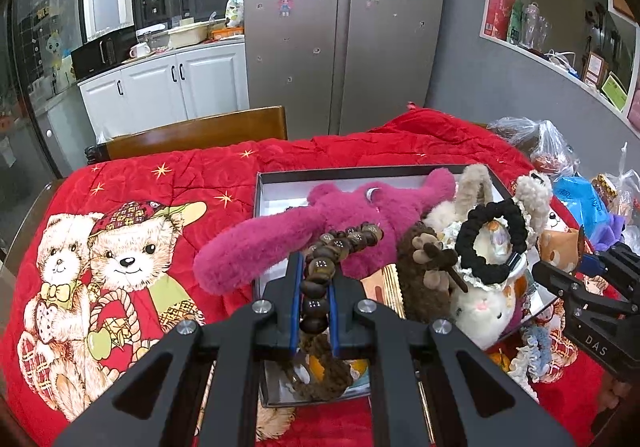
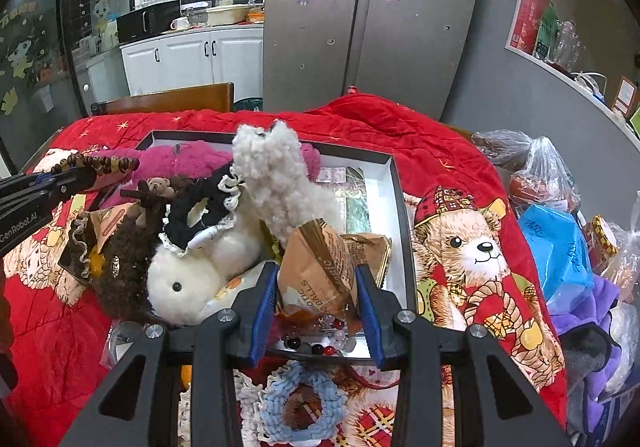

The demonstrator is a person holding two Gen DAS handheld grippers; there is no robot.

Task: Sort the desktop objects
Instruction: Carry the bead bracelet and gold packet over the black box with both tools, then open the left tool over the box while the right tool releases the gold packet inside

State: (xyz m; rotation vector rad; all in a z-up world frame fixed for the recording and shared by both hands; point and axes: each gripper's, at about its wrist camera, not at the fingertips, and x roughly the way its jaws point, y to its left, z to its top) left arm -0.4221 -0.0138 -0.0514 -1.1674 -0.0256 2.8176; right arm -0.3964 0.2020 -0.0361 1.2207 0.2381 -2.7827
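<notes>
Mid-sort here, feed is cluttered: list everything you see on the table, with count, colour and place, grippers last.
box: one, dark-rimmed, mid-blanket
blanket: one, red, under all
long plush: one, magenta, across box
round plush: one, white, in box
black scrunchie: one, on white plush
blue scrunchie: one, before box
plastic bags: several, right edge
bead bracelet: one, brown, in left gripper
snack bag: one, brown, in right gripper

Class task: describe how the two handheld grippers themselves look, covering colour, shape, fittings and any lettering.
Both grippers, left and right, are black angular frames with silver round bolts and blue-padded fingers. Seen from the other's camera, the right one's body bears white letters "DAS", and the left's "GenRobot.AI".
</notes>
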